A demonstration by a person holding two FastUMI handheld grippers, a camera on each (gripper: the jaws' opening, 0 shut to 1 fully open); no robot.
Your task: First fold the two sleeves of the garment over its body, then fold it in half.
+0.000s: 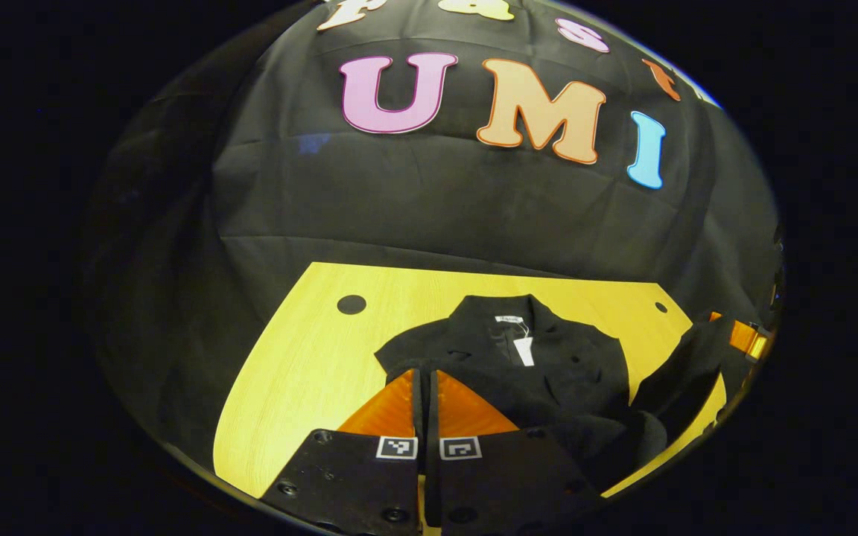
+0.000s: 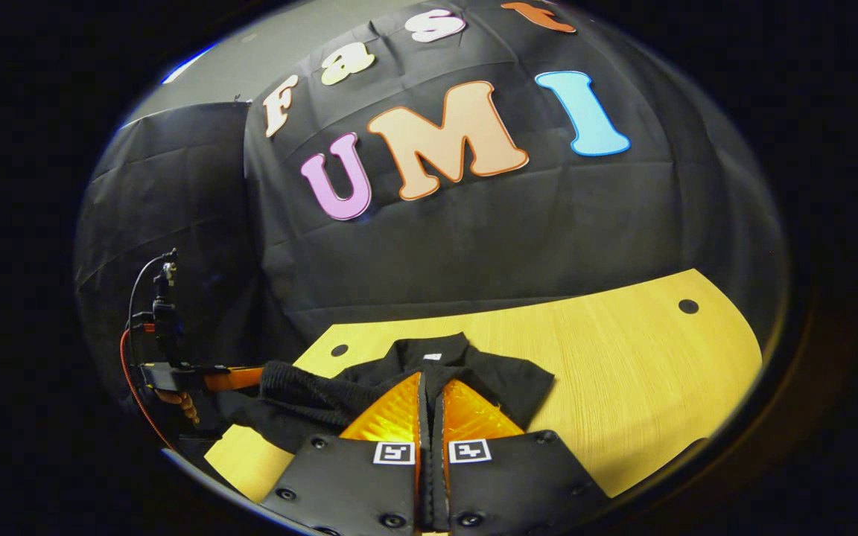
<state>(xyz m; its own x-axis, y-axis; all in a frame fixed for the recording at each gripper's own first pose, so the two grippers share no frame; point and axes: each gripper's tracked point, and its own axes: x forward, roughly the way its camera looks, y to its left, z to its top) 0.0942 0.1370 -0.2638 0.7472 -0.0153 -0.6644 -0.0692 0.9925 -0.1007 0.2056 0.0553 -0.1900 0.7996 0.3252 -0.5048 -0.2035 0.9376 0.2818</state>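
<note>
A black garment (image 1: 548,365) lies on the yellow table (image 1: 302,350), collar toward the far wall, with a white tag (image 1: 523,350) at the neck. My left gripper (image 1: 425,372) has its fingers pressed together over the garment's near left part, with dark cloth in the slit. My right gripper (image 2: 431,376) is shut the same way over the garment (image 2: 503,380). Black cloth (image 2: 287,398) runs from my right fingers to the left gripper (image 2: 254,378), which a hand holds. In the left gripper view, cloth likewise rises to the right gripper (image 1: 731,331).
The table (image 2: 623,372) is bare wood to the right of the garment and has a round dark hole (image 2: 688,306) near its far corner, with another hole (image 1: 351,304) at the far left. A red cable (image 2: 131,372) trails from the left gripper. Black cloth walls stand behind.
</note>
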